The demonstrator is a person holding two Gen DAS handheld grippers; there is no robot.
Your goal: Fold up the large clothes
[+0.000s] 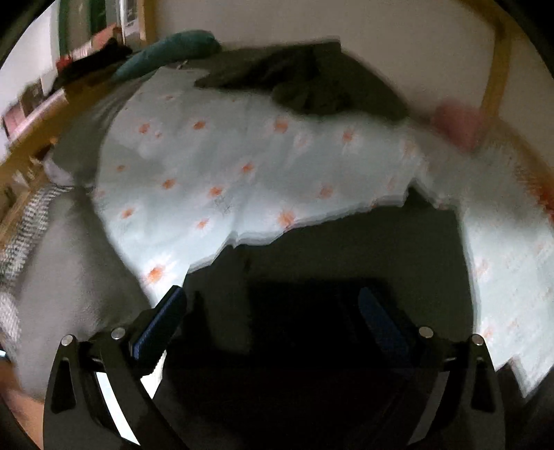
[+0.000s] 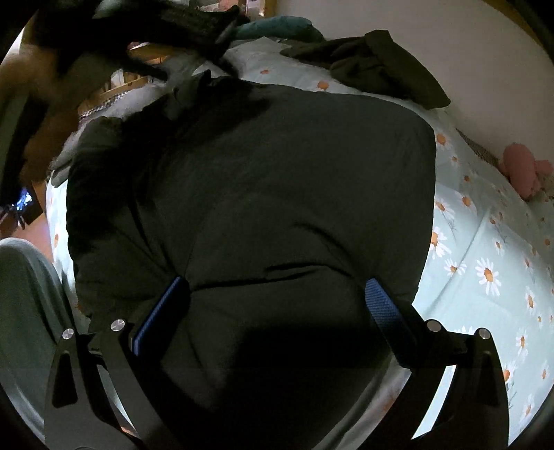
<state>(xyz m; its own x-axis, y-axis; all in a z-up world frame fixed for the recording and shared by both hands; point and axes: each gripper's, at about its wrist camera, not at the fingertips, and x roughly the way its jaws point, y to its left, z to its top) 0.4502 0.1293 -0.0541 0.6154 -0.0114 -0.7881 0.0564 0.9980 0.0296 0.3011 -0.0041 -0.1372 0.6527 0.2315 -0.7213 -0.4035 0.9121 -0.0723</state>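
Note:
A large dark green garment (image 2: 263,194) lies spread on a bed with a daisy-print cover (image 2: 484,263). My right gripper (image 2: 277,294) is open just above its near part, holding nothing. In the left wrist view the same dark garment (image 1: 346,263) fills the lower middle, blurred. My left gripper (image 1: 273,304) is open above it, holding nothing. The other hand-held gripper (image 2: 194,24) shows dark at the top left of the right wrist view, over the garment's far edge.
A second dark garment (image 2: 377,65) lies crumpled near the wall at the bed's far side, also in the left wrist view (image 1: 297,79). A teal cushion (image 1: 173,52) and a pink soft toy (image 2: 523,169) lie on the bed. A wooden shelf (image 1: 31,114) stands left.

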